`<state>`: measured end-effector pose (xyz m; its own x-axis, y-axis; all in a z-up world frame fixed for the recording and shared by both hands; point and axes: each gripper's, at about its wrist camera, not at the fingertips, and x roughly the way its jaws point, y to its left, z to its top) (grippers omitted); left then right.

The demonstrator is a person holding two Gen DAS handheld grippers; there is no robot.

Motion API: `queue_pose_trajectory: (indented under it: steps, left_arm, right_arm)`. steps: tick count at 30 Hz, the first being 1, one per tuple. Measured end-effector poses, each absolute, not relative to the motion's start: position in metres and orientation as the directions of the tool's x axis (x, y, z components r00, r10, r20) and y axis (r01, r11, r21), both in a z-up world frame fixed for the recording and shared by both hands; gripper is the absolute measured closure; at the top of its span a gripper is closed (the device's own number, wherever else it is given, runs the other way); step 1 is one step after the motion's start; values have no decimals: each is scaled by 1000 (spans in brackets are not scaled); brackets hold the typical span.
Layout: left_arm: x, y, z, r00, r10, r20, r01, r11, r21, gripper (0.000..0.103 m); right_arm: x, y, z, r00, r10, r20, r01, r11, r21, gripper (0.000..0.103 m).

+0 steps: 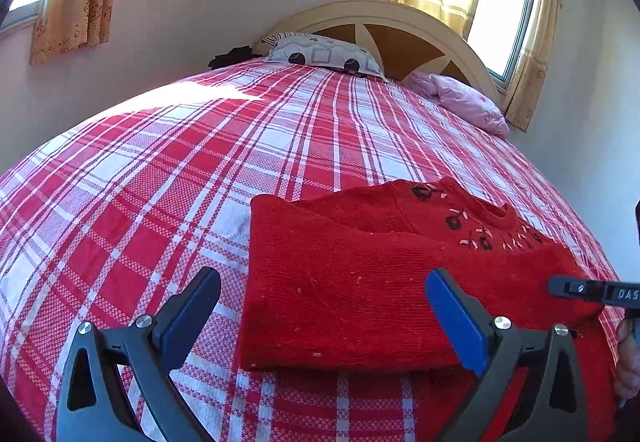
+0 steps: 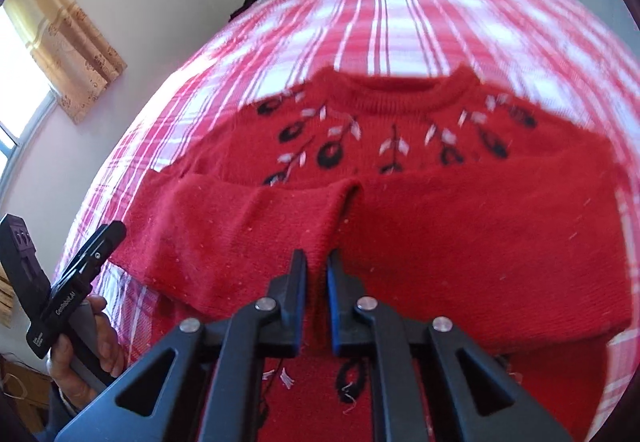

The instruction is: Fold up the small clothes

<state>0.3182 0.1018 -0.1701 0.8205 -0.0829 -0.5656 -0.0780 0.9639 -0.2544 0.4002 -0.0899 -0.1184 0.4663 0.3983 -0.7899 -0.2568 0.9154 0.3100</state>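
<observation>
On the near end of the bed [image 1: 168, 146], over its red-and-white checked cover, lies the red sweater [image 2: 460, 242], embroidered collar pointing toward the headboard and both sleeves already laid across the chest. The right claw [image 2: 317, 270] is nearly closed, its jaws pinching a ridge of knit near the hem, while the left claw [image 1: 324, 306] hangs wide open with nothing between its jaws, above the sweater's left side. With only one pinch point, the likely trouble is that lifting the hem drags the whole garment along the cover, or tips the folded sleeves out of place, since the left side is unsupported. The knit looks thick and slack, so a thin pinch may also slip free or catch only the top layer, leaving a crooked fold.
</observation>
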Motion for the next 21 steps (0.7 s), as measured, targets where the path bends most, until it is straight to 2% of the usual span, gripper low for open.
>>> queue_pose_trajectory:
  steps: [9,14,18,21]
  left_arm:
    - [315,102,-168,831,-93,-548,-63,964,-259,1]
    - [313,100,-166,838,-93,-538,-56,965,-254,1]
    - [298,86,-153,865,-85,-494,-23,978,-209,1]
    - [278,70,-146,885,-146,-442,44,972,-233,1]
  right_arm:
    - [399,-121,-77,562,335,-756,-247,940,233,92]
    - [400,-140,-70,563,351,-748,-250,935,250,92]
    - [404,-131,-61,560,379,-737,-265,925,274,92]
    - [404,-106,-38,574,405,-712,-326,910,255,93]
